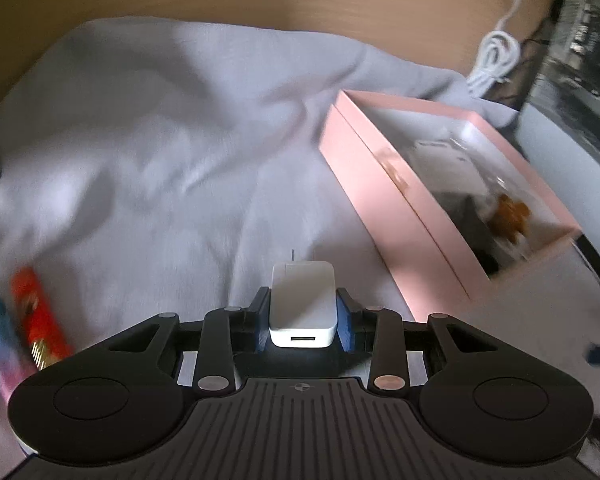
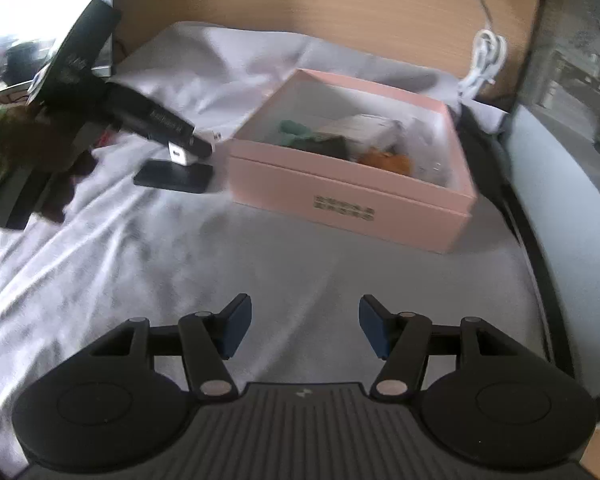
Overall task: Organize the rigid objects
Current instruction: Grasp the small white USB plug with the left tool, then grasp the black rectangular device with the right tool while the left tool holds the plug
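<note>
— What have your jaws got?

— My left gripper (image 1: 303, 318) is closed on the white charger (image 1: 302, 308). The blue pads (image 1: 346, 322) press its two flat sides, near the end with the USB port, which faces back toward me. The metal prongs point away from me. My right gripper (image 2: 305, 330) stands about half open with nothing between its pads, only the grey cloth (image 2: 180, 264) beneath.

— How will the charger handle?

— I judge it light and quite stiff: a hard plastic shell that won't give under the pads. It is smooth and glossy, so it could slip if I squeeze weakly or twist fast. The flat sides are the right place to hold; the rounded corners and the prongs are not.

— And where is it?

— In my jaws, low over the cloth that covers the worktop. From the right wrist view a small dark flat object (image 2: 175, 176) lies right below it.

— What lies further out?

— The open pink box (image 1: 384, 184) is to my right, near but apart, already holding several things too blurred to name. To my left lie a red tube (image 1: 40, 320) and a blue-pink one (image 1: 0, 344) side by side. A coiled white cable (image 1: 494, 60) sits beyond the box.
</note>
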Motion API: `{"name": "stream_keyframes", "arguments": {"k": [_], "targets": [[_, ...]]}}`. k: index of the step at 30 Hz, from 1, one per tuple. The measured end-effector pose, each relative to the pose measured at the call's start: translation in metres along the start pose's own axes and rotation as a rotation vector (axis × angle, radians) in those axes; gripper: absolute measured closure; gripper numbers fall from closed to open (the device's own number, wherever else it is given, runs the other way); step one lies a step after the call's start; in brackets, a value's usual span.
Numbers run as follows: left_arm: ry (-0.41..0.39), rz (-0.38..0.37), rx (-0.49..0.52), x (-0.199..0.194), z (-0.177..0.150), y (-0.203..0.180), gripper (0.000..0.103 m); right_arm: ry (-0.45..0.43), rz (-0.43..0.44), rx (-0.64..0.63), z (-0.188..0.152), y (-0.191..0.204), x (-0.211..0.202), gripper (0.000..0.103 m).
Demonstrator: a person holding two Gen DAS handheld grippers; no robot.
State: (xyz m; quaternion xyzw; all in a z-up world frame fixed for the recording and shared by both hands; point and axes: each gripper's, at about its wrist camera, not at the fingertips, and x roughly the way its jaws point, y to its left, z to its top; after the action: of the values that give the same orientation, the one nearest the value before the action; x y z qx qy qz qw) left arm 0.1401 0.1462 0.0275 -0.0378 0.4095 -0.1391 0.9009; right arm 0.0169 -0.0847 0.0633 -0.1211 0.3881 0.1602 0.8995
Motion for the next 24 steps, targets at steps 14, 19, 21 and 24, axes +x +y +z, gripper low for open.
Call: {"name": "stream_keyframes", "arguments": {"k": [14, 19, 21, 24], "targets": [[0.014, 0.041, -0.272, -0.11, -0.114, 0.032, 0.066, -0.093, 0.166, -0.14, 0.042, 0.075, 0.039, 0.039], [-0.004, 0.101, -0.352, -0.136, -0.136, 0.042, 0.066, -0.091, 0.158, -0.069, 0.064, 0.1, 0.071, 0.039], [-0.007, 0.109, -0.375, -0.145, -0.144, 0.045, 0.066, -0.071, 0.125, -0.014, 0.069, 0.105, 0.084, 0.039], [-0.015, 0.117, -0.406, -0.154, -0.154, 0.05, 0.066, -0.027, 0.112, 0.108, 0.074, 0.107, 0.101, 0.039]]}}
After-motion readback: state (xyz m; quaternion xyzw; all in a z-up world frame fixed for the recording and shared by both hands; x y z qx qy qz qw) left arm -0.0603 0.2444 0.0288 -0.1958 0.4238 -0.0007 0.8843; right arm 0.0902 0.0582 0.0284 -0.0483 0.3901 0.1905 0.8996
